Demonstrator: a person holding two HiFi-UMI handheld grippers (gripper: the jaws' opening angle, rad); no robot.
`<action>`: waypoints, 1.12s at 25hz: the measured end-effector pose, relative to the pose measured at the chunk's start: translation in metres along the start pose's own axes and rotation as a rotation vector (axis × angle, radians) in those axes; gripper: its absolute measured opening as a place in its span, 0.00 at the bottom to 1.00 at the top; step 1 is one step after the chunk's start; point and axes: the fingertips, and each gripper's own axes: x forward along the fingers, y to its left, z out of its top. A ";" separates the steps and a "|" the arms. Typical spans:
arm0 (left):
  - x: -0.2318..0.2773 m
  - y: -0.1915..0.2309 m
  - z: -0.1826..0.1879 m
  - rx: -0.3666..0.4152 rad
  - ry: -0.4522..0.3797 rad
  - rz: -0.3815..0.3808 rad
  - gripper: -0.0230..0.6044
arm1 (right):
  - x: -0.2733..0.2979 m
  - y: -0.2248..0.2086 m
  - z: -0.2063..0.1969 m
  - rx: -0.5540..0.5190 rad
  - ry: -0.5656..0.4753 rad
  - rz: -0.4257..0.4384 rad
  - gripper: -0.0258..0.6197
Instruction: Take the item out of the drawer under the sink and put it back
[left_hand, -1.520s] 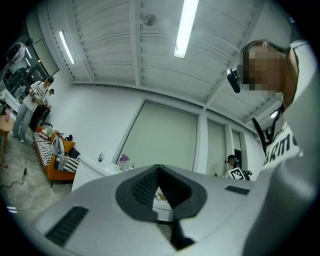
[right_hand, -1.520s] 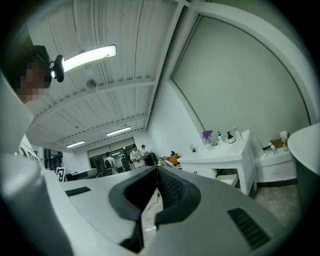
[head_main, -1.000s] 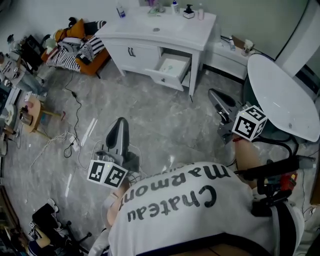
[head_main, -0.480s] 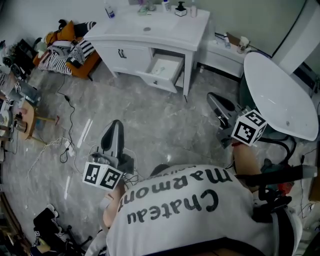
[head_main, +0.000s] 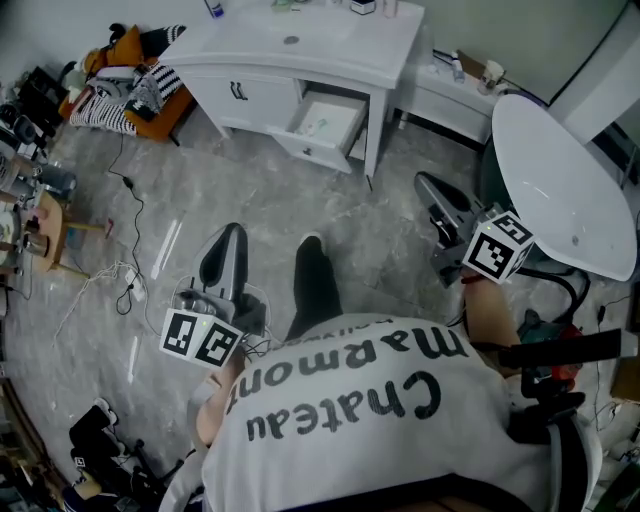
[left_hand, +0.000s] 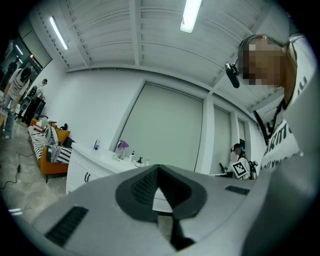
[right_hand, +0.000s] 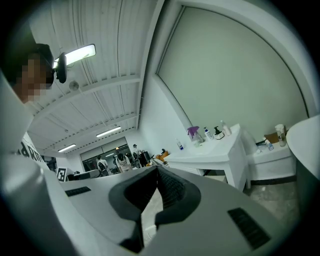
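Observation:
The white sink vanity (head_main: 300, 50) stands at the top of the head view, and its right-hand drawer (head_main: 325, 125) is pulled open. Something small and pale (head_main: 316, 126) lies in the drawer, too small to make out. My left gripper (head_main: 232, 238) is held over the grey floor, well short of the vanity, with its jaws shut and nothing in them. My right gripper (head_main: 427, 183) hovers to the right of the drawer, also far from it, shut and empty. In the left gripper view the gripper (left_hand: 159, 172) points at the vanity (left_hand: 95, 165). The right gripper (right_hand: 157, 172) points level toward the vanity (right_hand: 220, 150).
A round white table (head_main: 565, 190) stands close on the right. A low white cabinet (head_main: 455, 95) sits beside the vanity. An orange seat with striped clothes (head_main: 120, 85) is at the left, and cables (head_main: 125, 280) trail over the floor. The person's dark shoe (head_main: 315, 285) is between the grippers.
Both grippers have come nearer the vanity, which now sits higher in the head view. A dark shoe has stepped forward between the grippers. Both pairs of jaws stay closed.

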 end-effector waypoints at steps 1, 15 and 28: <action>0.004 0.002 0.000 -0.001 0.002 -0.003 0.05 | 0.003 -0.002 0.000 0.001 0.001 -0.004 0.05; 0.115 0.072 0.005 -0.017 0.051 -0.052 0.05 | 0.066 -0.069 0.008 0.080 0.005 -0.093 0.05; 0.262 0.162 0.047 0.001 0.053 -0.183 0.05 | 0.184 -0.133 0.063 0.095 -0.051 -0.173 0.05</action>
